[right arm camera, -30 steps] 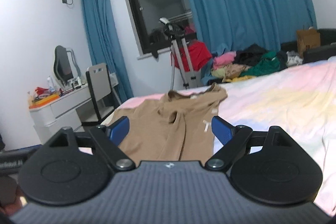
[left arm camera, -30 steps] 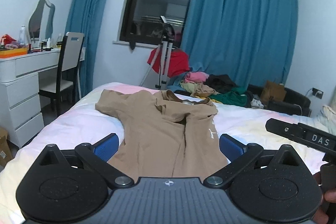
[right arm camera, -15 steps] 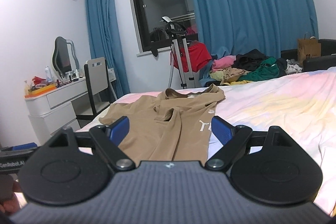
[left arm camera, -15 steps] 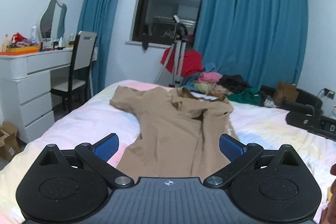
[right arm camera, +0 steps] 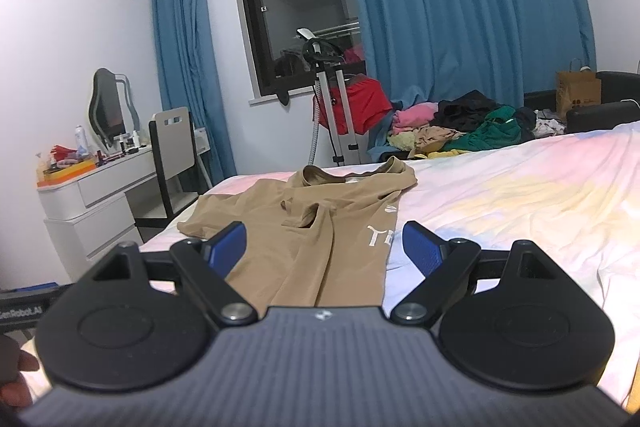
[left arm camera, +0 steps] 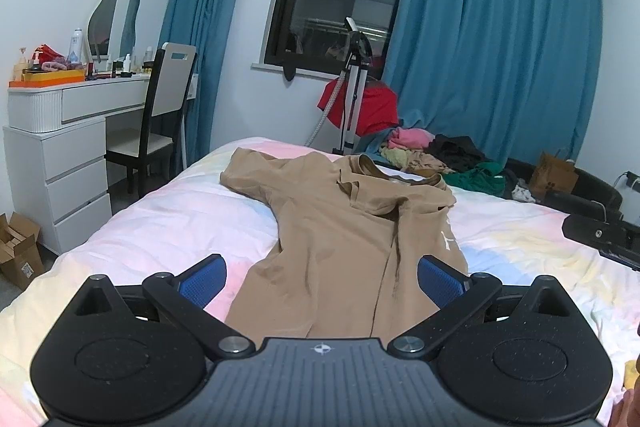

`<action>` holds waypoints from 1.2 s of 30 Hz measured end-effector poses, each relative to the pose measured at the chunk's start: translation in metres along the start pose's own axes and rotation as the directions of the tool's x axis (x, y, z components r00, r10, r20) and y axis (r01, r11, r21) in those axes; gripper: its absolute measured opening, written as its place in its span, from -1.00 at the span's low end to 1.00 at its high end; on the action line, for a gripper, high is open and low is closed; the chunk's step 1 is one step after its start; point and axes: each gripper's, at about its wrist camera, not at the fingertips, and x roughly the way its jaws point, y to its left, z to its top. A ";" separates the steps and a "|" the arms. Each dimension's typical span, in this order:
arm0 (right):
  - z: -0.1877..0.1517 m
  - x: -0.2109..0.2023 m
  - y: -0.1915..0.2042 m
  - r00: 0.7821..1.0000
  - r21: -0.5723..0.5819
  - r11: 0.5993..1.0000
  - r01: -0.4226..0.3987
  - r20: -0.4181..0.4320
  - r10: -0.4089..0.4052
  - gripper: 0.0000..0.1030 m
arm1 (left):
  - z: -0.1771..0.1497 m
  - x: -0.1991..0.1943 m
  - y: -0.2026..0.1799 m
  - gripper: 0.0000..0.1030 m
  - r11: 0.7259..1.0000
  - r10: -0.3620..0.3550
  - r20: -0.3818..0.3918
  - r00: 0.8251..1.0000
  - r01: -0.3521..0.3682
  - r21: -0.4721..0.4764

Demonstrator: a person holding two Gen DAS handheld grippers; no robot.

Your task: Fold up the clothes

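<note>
**Both grippers spread above the tan shirt**

I see the tan shirt (left arm camera: 340, 239) lying rumpled on the pastel bed (left arm camera: 168, 223), collar at the far end. My left gripper (left arm camera: 322, 277) and right gripper (right arm camera: 324, 247) hover at its near hem, jaws wide, gripping nothing.

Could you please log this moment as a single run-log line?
left gripper: open, empty | right gripper: open, empty | tan shirt: on bed, partly folded

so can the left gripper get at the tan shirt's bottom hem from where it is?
Probably yes. The left gripper is open, with the tan shirt lying flat on the bed straight ahead and nothing between them.
</note>
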 end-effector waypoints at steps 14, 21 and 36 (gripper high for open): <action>0.063 0.037 -0.006 0.997 -0.018 0.999 -0.033 0.066 0.035 0.68 | 0.004 0.041 0.009 0.99 0.999 -0.003 -0.116 0.993 -0.002 -0.048; 0.028 0.076 -0.028 0.999 -0.037 0.999 0.016 -0.048 -0.018 0.68 | 0.054 0.129 0.020 0.99 0.999 0.024 -0.162 0.987 -0.018 0.041; -0.004 0.154 -0.091 0.980 0.183 0.981 0.070 -0.199 -0.032 0.68 | 0.042 0.361 0.139 0.99 0.834 -0.015 -0.080 0.997 -0.031 -0.551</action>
